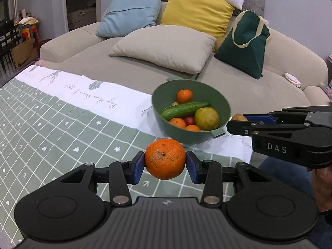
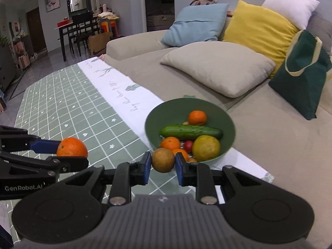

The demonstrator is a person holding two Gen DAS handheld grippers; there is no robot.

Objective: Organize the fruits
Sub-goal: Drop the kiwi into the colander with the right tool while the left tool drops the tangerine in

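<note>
My left gripper [image 1: 165, 161] is shut on an orange tangerine [image 1: 165, 158], held above the green checked tablecloth [image 1: 62, 134]. My right gripper [image 2: 162, 161] is shut on a small brown round fruit [image 2: 162, 159]. Ahead of both stands a green bowl [image 1: 220, 103] near the table's far edge, holding a cucumber [image 1: 183, 109], several tangerines, a yellow-green citrus [image 1: 206, 118] and a small red fruit [image 1: 189, 120]. The right gripper [image 1: 238, 122] shows at the right of the left wrist view, its brown fruit [image 1: 238, 117] beside the bowl. The left gripper [image 2: 71, 151] with the tangerine [image 2: 71, 147] shows at the left of the right wrist view.
A beige sofa [image 1: 145, 70] lies just beyond the table, with blue, yellow, white and beige cushions and a dark green tote bag [image 1: 244, 45]. A white runner [image 1: 93, 95] borders the tablecloth. Dining chairs and a table [image 2: 76, 29] stand far left.
</note>
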